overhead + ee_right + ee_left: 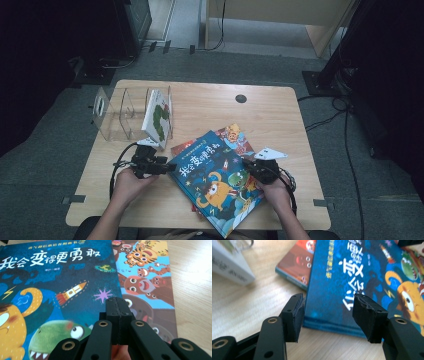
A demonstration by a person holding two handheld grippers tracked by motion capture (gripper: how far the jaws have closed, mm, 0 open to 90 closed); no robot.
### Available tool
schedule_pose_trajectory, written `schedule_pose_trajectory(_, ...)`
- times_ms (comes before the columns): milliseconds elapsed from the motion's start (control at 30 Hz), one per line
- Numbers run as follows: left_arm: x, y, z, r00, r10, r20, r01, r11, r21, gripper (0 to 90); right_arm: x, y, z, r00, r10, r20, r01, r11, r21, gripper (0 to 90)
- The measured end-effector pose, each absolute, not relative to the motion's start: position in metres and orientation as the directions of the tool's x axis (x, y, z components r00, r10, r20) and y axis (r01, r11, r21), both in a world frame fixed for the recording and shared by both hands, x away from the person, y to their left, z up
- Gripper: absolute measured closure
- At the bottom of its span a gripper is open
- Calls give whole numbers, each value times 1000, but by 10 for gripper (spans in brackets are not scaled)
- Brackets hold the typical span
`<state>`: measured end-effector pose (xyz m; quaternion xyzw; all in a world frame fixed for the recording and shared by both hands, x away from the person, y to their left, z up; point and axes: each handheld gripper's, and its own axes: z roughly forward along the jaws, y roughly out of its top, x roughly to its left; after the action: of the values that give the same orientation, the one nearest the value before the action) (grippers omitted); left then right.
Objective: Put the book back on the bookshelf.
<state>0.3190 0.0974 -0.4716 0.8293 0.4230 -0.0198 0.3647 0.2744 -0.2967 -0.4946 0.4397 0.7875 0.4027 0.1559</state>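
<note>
Blue book [216, 182] between both low grippers

Wooden surface [280, 107]. Blue book [216, 180] lies tilted near the 6 o'clock edge, on top of a red book [235, 137]. Left gripper [172, 167] at the blue book's 9 o'clock edge; right gripper [246, 162] on its 3 o'clock side. Clear rack [117, 117] at 10 o'clock holds a white book [157, 117] upright.

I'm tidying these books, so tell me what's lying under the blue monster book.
Under the blue monster book lies a second picture book with cartoon animals, its top edge and right side sticking out. The rest of its cover is hidden.
</note>
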Motion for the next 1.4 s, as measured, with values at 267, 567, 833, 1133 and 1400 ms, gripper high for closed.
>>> schedule_pose_trajectory(267, 327, 93, -472, 649, 692, -316, 707, -396, 586, 412, 258, -306, -492, -540, 833, 119, 564, 254, 786, 900)
schedule_pose_trajectory(567, 334, 89, -473, 658, 674, -337, 709, -402, 580, 433, 246, -316, -492, -496, 861, 115, 574, 225, 787, 900)
schedule_pose_trajectory(833, 335, 87, -475, 666, 665, -338, 703, -409, 581, 427, 231, -326, -491, -450, 885, 119, 577, 186, 795, 900)
schedule_pose_trajectory(1133, 334, 83, -475, 671, 661, -336, 694, -402, 597, 388, 215, -331, -490, -425, 898, 110, 574, 173, 801, 900)
schedule_pose_trajectory(1400, 335, 79, -476, 682, 648, -340, 690, -415, 593, 377, 200, -339, -491, -376, 921, 105, 582, 147, 800, 900)
